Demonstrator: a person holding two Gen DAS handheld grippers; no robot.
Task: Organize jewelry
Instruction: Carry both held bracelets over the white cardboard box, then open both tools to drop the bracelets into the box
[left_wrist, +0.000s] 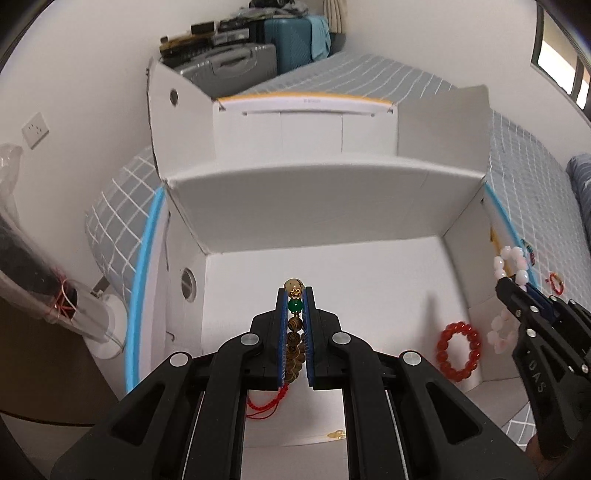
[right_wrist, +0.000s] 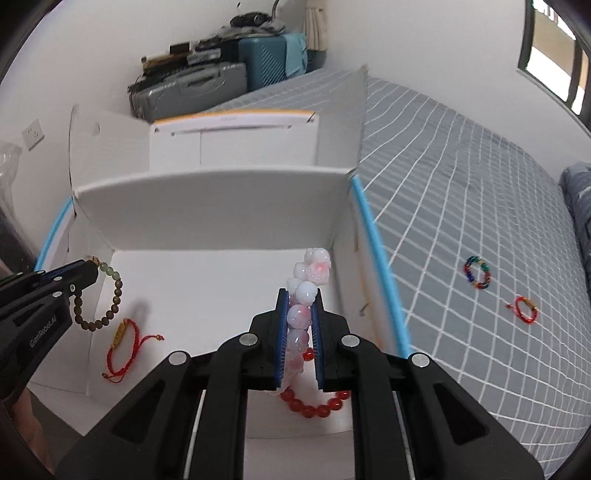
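My left gripper (left_wrist: 295, 299) is shut on a brown wooden bead bracelet (left_wrist: 294, 343) with a green bead, held above the floor of the open white box (left_wrist: 332, 266). It also shows in the right wrist view (right_wrist: 99, 299), hanging from the left gripper (right_wrist: 86, 271). My right gripper (right_wrist: 300, 299) is shut on a pink-white bead bracelet (right_wrist: 306, 291) above the box's right side; it shows in the left wrist view (left_wrist: 511, 266) too. A red bead bracelet (left_wrist: 459, 351) and a red cord bracelet (right_wrist: 122, 349) lie in the box.
The box sits on a grey checked bed cover (right_wrist: 461, 177). A multicoloured bracelet (right_wrist: 477, 272) and a small red cord bracelet (right_wrist: 525, 309) lie on the cover to the right. Suitcases (right_wrist: 207, 85) stand at the back wall. A wooden table (left_wrist: 37, 354) is at the left.
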